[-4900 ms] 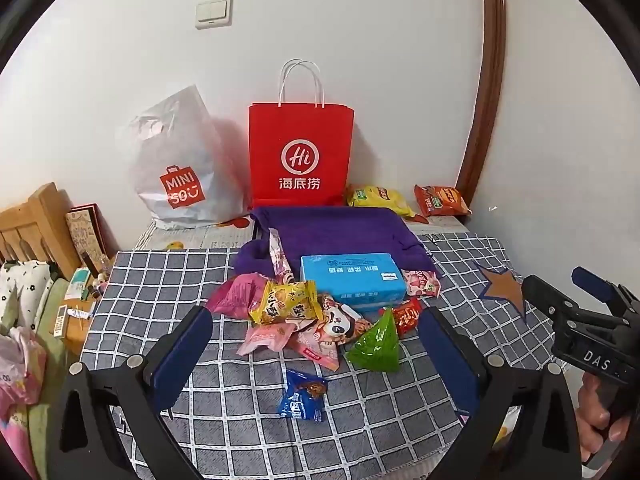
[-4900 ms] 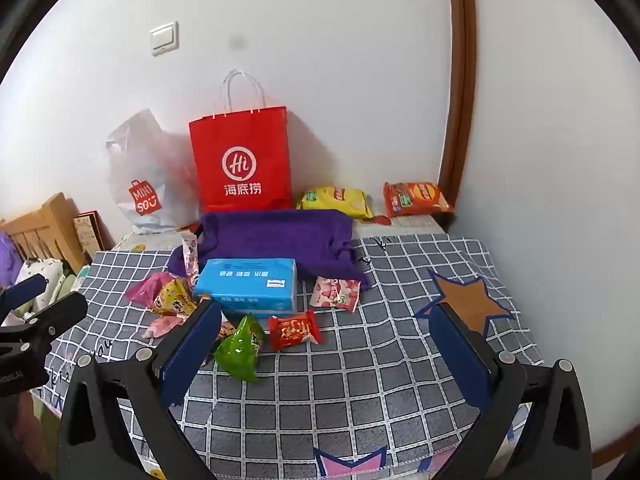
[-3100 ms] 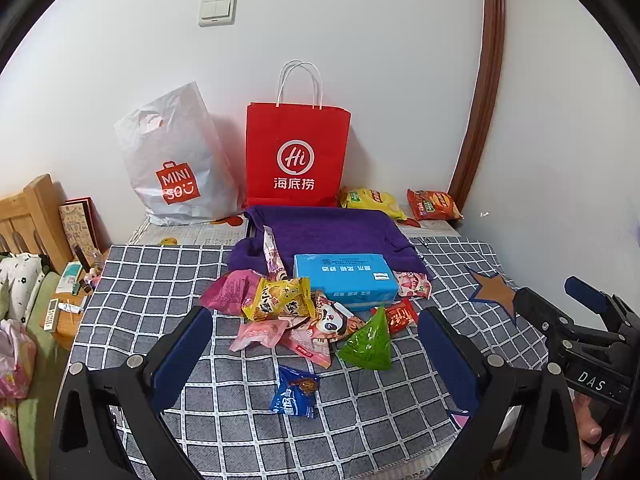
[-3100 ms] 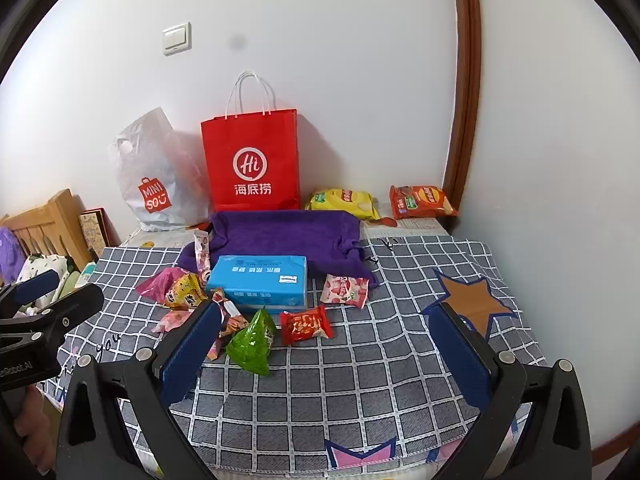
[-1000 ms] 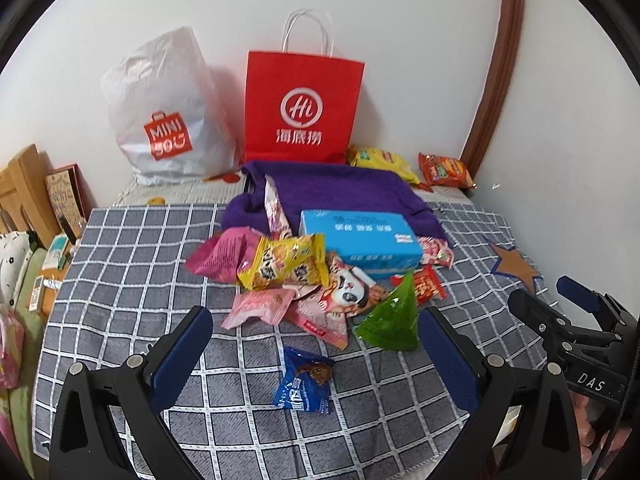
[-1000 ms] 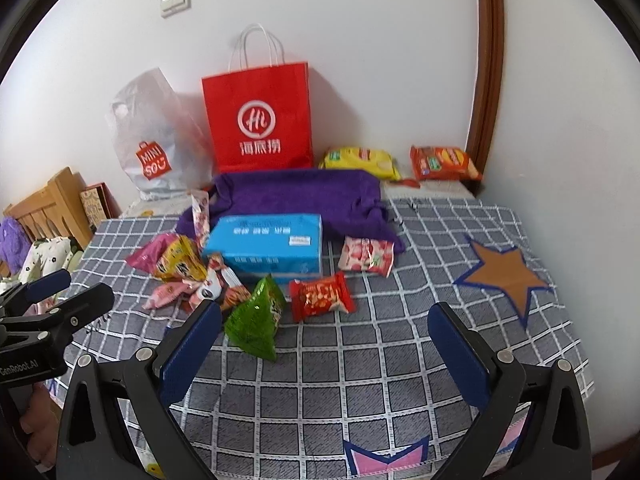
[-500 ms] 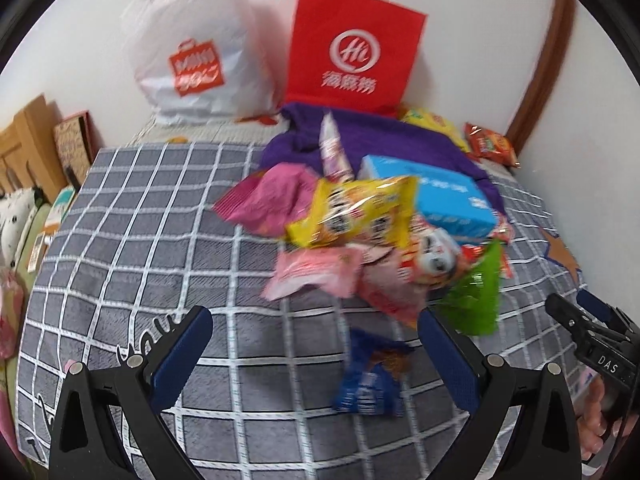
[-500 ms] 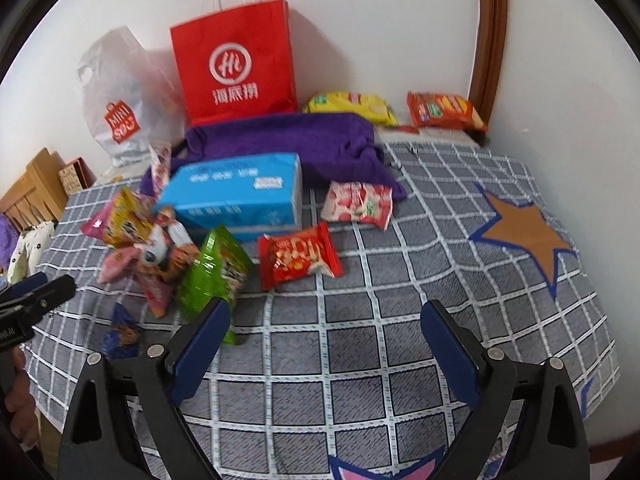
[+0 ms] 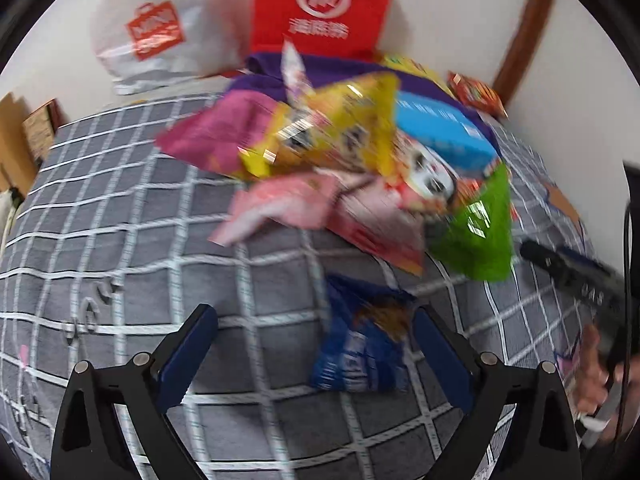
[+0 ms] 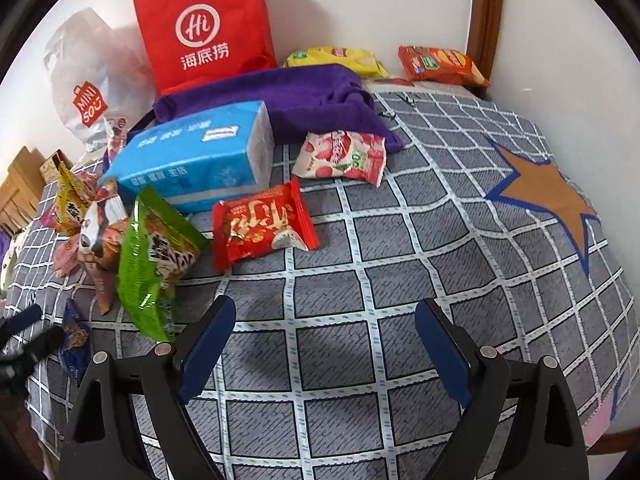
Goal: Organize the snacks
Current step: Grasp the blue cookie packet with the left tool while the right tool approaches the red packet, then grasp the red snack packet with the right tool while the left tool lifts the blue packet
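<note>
My left gripper (image 9: 316, 320) hangs low over the grey checked cloth (image 9: 120, 208), its jaws closing. A dark blue snack packet (image 9: 360, 348) lies between the fingers, untouched by the pads. Beyond it is a blurred heap: yellow packet (image 9: 332, 128), magenta packet (image 9: 208, 140), pale pink packet (image 9: 276, 204), panda-face packet (image 9: 424, 172), green packet (image 9: 476, 232). My right gripper (image 10: 324, 316) is also closing, with only cloth between its fingers. A red packet (image 10: 260, 228) lies just ahead of it, the green packet (image 10: 152, 256) to its left, and a strawberry packet (image 10: 340, 156) farther back.
A blue tissue box (image 10: 192, 160) lies on a purple cloth (image 10: 304, 96). Against the wall stand a red paper bag (image 10: 204, 28) and a white plastic bag (image 10: 88, 80), with a yellow bag (image 10: 336, 58) and an orange bag (image 10: 440, 64) beside them. A hand (image 9: 596, 380) shows at the right.
Both grippers have come down and tilted toward the cloth, so the snacks look much nearer. Both pairs of fingers stand closer together. The blue packet now lies between the left fingers.
</note>
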`<state>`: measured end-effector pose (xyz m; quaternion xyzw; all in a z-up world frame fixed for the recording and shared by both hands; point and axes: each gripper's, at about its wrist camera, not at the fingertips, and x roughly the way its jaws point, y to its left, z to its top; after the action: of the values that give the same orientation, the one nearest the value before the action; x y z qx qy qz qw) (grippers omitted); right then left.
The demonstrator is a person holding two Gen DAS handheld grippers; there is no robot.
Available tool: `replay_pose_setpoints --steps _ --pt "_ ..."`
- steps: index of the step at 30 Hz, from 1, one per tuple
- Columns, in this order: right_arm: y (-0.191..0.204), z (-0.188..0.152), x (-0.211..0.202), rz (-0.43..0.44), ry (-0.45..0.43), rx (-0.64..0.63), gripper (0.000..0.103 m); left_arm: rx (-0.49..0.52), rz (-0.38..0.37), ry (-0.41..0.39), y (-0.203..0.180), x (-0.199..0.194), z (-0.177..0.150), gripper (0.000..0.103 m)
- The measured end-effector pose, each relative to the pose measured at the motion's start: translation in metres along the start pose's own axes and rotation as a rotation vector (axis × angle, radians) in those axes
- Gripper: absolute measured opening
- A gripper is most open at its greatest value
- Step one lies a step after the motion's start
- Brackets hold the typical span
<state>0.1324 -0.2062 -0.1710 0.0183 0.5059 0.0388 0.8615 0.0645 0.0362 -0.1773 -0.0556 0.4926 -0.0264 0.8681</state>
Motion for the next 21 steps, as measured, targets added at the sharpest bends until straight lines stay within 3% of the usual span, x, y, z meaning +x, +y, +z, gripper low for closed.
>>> replay_pose_setpoints --steps 2,8,10,12,14,18,21 --pt "-0.002 -0.001 0.0 -0.007 -0.003 -0.004 0.091 0.023 0.011 0.018 -0.007 0.004 -0.005 0.093" --pt "-0.01 0.0 0.0 -0.004 -0.009 0.017 0.091 0.11 0.097 -0.032 -0.022 0.001 -0.021 0.083" --pt "-0.011 0.0 0.002 0.001 -0.005 0.023 0.091 0.118 0.085 -0.051 -0.023 -0.001 -0.021 0.059" --pt "-0.011 0.0 0.004 0.004 -0.001 0.022 0.091 0.119 0.085 -0.055 -0.021 -0.005 -0.02 0.046" --pt "-0.01 0.0 0.004 0.009 -0.005 0.016 0.091 0.112 0.074 -0.051 -0.015 -0.005 -0.016 0.045" --pt "-0.01 0.008 0.005 0.028 -0.024 0.003 0.091 0.088 0.134 -0.074 0.003 -0.003 -0.003 0.044" --pt "-0.01 0.017 0.008 0.032 -0.038 -0.002 0.091 0.042 0.111 -0.071 0.015 0.002 0.002 0.045"
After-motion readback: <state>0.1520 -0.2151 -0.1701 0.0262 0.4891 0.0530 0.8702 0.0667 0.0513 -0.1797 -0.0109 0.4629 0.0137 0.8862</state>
